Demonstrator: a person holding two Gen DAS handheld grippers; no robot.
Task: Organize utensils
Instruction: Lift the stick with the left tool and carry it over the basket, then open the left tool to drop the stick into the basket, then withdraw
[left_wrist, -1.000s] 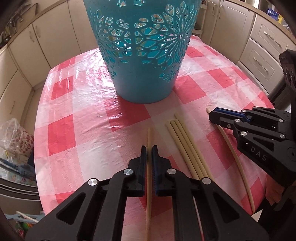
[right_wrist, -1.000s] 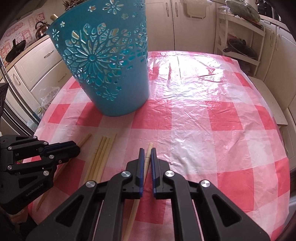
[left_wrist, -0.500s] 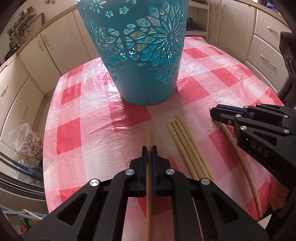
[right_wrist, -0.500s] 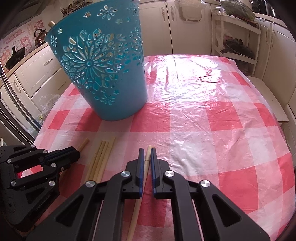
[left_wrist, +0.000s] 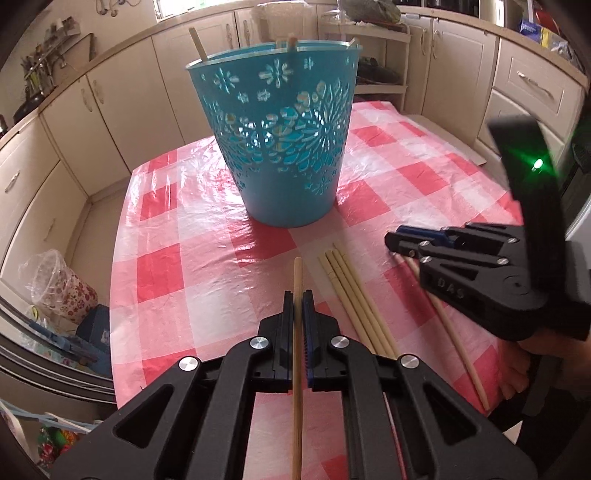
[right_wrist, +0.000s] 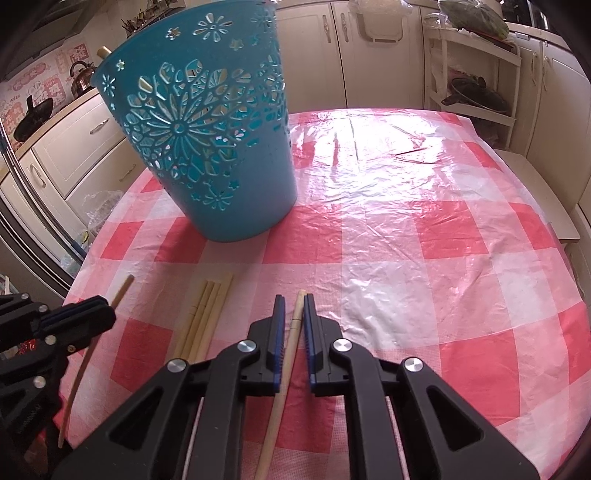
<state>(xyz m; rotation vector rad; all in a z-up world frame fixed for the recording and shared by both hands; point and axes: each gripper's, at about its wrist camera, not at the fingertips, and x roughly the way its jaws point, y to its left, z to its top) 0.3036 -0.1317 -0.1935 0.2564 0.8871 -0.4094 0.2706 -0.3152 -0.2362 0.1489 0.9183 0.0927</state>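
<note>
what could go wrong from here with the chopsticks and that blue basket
The left tongs pinch one chopstick with a long tail hanging behind; it may pivot and miss the rim of the blue basket.

The right tongs are opening around a pale chopstick lying near the table edge; it could roll off the tablecloth.

The basket is tall with a narrow base; a sideways knock might tip it.
</note>
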